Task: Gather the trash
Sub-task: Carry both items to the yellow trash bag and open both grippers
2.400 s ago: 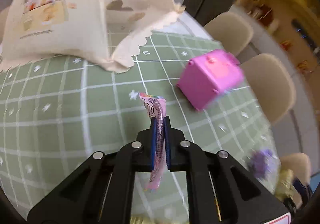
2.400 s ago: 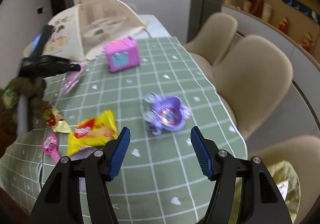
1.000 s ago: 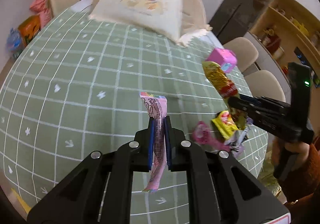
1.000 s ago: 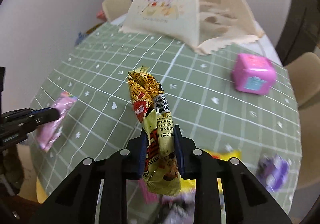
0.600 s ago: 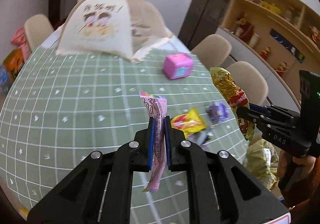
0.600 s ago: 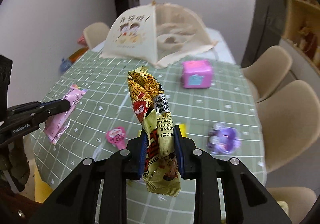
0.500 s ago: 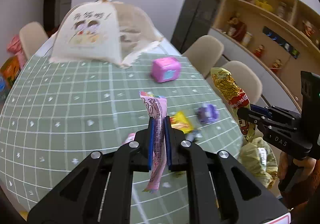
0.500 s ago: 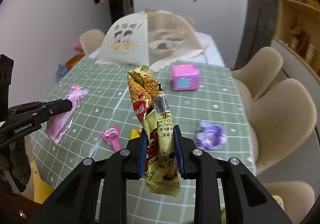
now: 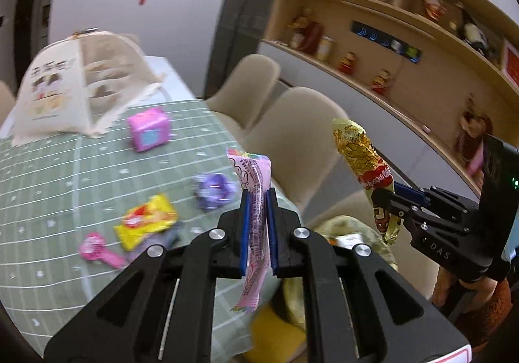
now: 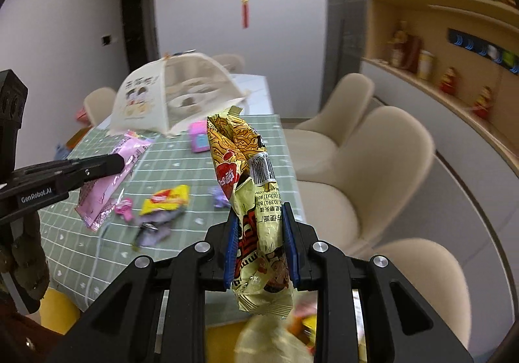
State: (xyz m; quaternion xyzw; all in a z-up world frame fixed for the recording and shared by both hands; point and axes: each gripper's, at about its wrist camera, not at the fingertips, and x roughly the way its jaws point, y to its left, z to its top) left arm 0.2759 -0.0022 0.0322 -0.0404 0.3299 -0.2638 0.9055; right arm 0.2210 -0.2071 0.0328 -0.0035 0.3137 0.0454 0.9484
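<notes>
Two wrappers are riding clenched: we are gripping the pink wrapper [image 9: 256, 197] in the left gripper [image 9: 258, 230] and the yellow noodle packet [image 10: 256, 217] in the right gripper [image 10: 259, 249], both upright, above the crumpled trash bag [image 9: 350, 233] just below the right gripper.
</notes>
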